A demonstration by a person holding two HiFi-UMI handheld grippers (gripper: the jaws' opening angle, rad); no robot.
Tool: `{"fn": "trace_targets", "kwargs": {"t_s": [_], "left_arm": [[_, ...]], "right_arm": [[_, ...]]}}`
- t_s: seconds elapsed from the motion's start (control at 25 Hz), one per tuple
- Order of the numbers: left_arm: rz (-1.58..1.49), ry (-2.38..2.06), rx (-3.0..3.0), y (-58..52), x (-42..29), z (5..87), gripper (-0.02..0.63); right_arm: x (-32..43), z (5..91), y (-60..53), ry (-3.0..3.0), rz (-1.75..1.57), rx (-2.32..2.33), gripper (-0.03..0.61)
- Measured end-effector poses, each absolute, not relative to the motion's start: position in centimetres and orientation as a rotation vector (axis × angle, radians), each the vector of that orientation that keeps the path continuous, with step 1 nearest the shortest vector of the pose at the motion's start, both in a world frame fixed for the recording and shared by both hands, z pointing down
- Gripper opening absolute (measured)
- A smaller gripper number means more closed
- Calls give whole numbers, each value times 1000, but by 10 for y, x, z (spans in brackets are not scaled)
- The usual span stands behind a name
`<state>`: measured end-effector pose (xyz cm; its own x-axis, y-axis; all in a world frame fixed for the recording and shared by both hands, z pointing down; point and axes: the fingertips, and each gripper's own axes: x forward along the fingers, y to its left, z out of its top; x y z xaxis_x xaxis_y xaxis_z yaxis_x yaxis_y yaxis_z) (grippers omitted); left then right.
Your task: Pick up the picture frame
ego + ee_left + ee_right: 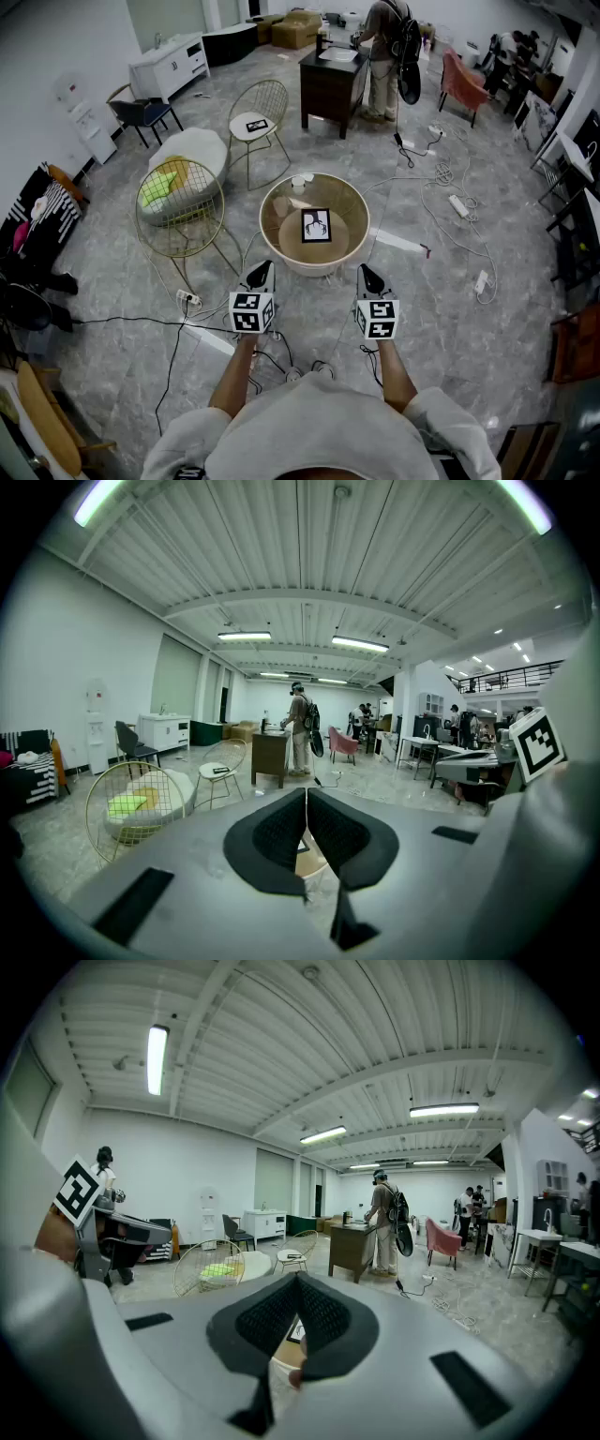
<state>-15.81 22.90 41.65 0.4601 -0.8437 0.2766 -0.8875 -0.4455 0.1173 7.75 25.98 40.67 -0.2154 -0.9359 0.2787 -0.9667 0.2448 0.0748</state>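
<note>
The picture frame (316,225), a black-edged rectangle with a dark drawing on white, lies flat in the middle of the round, tub-like table (360,214). Both grippers hover side by side just in front of the table's near rim, pointing towards it and apart from the frame. My left gripper (260,274) is shut with nothing between its pads, and so is my right gripper (372,277). In the left gripper view the jaws (307,795) meet at the tips. In the right gripper view the jaws (298,1280) also meet, and a sliver of the frame (295,1331) shows below them.
A gold wire chair (180,211) with a green cushion stands left of the table, another wire chair (259,108) behind it. A dark cabinet (331,84) and a standing person (382,56) are farther back. Cables (450,197) and a power strip (188,300) lie on the floor.
</note>
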Motion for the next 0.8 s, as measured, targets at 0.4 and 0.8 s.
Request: {"fn": "trace_targets", "kwargs": {"t_s": [0.4, 0.8], "left_arm": [[276, -1489, 2455, 232, -155, 424, 18], [264, -1488, 2446, 239, -147, 427, 20]], "right_arm": [[79, 411, 261, -2256, 172, 1758, 0], [89, 412, 262, -2304, 185, 1746, 3]]}}
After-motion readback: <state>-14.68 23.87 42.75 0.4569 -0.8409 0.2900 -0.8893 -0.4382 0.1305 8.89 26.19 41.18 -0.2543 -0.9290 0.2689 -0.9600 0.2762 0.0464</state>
